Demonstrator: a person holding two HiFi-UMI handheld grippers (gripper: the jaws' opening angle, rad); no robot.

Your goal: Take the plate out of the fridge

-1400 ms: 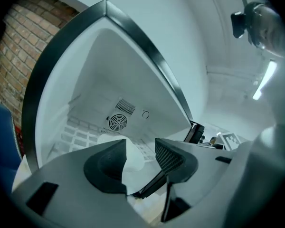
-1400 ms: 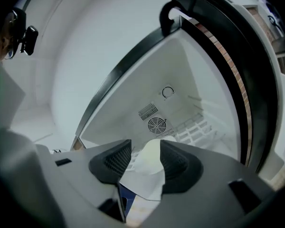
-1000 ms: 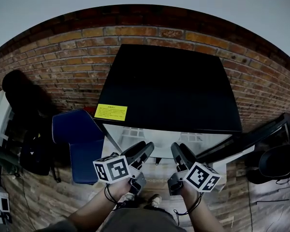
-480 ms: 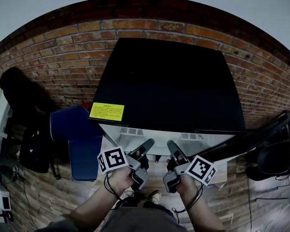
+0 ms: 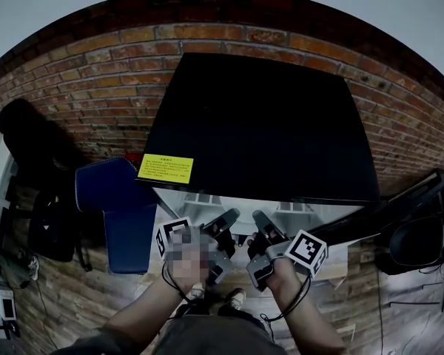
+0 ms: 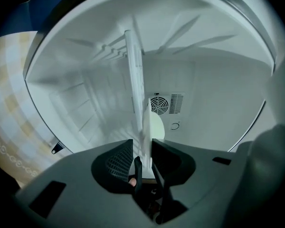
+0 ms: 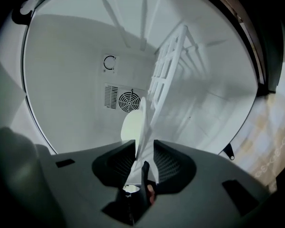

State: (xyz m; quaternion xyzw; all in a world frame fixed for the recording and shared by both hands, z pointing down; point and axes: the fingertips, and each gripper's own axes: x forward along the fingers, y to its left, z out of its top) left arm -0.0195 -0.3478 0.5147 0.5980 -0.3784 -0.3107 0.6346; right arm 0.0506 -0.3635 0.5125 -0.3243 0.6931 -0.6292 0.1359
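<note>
A white plate [image 6: 150, 125] lies on the wire shelf [image 6: 133, 75] inside the open black fridge [image 5: 259, 124]. It shows edge-on in both gripper views. My left gripper [image 6: 142, 144] has one side of the plate's rim between its jaws, and these are closing; a thin gap still shows beside the rim. My right gripper [image 7: 144, 147] straddles the opposite rim of the plate [image 7: 133, 125], its jaws closing too, with a sliver of space on one side. In the head view both grippers [image 5: 229, 217] [image 5: 257, 219] reach side by side into the fridge's opening.
The fridge door [image 5: 370, 217] hangs open to the right. A blue chair [image 5: 118, 205] stands left of the fridge against the brick wall. A yellow label [image 5: 165, 168] sits on the fridge's top corner. A round fan vent [image 6: 157, 104] marks the fridge's back wall.
Both grippers have pushed forward into the fridge and drawn closer together. Their jaws have narrowed around the plate's rim.
</note>
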